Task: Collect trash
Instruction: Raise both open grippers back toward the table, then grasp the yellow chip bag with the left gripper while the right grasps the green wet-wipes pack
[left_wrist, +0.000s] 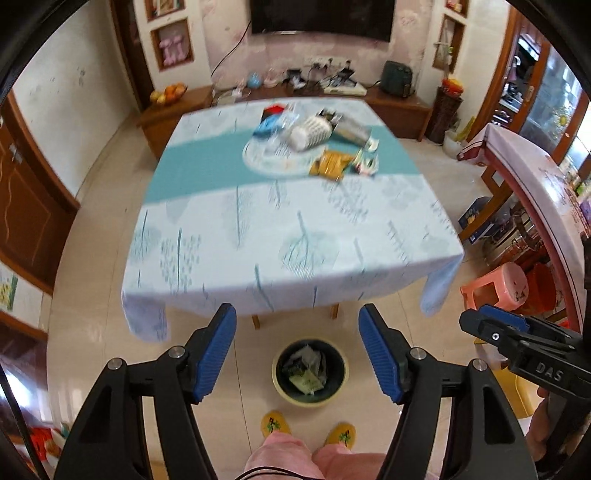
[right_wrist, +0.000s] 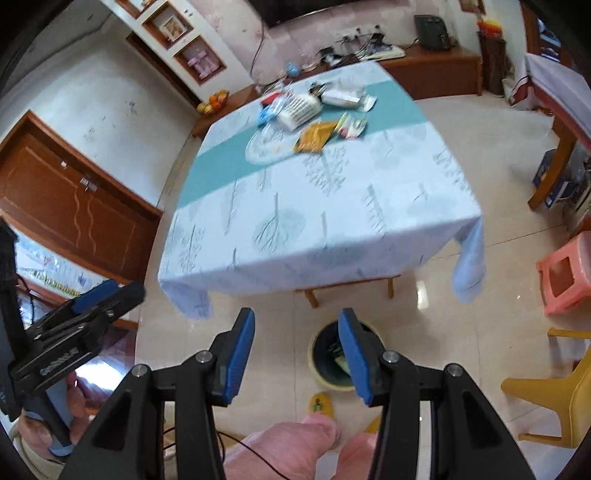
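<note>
A table (left_wrist: 295, 236) under a pale tree-printed cloth with a teal band is seen filling the middle of both views. On the floor at its near edge, at about 6 o'clock, a yellow-rimmed bin (left_wrist: 310, 372) with a dark liner is placed, and wrappers are already seen inside it. The remaining trash (left_wrist: 314, 142) is heaped at about 12 o'clock on the far half of the table, on and around a clear plate (left_wrist: 266, 158): a white ribbed cup (left_wrist: 310, 132), a yellow packet (left_wrist: 330, 165) and crumpled clear film. All of it is judged light, soft and easily crushed; the film is likely slippery, so the cup's rim or a packet's edge is best pinched. The left gripper (left_wrist: 297, 354) and the right gripper (right_wrist: 296, 358) are both held released, with nothing between the blue pads. "DAS" is read on the right gripper's body in the left view; other print is blurred.
</note>
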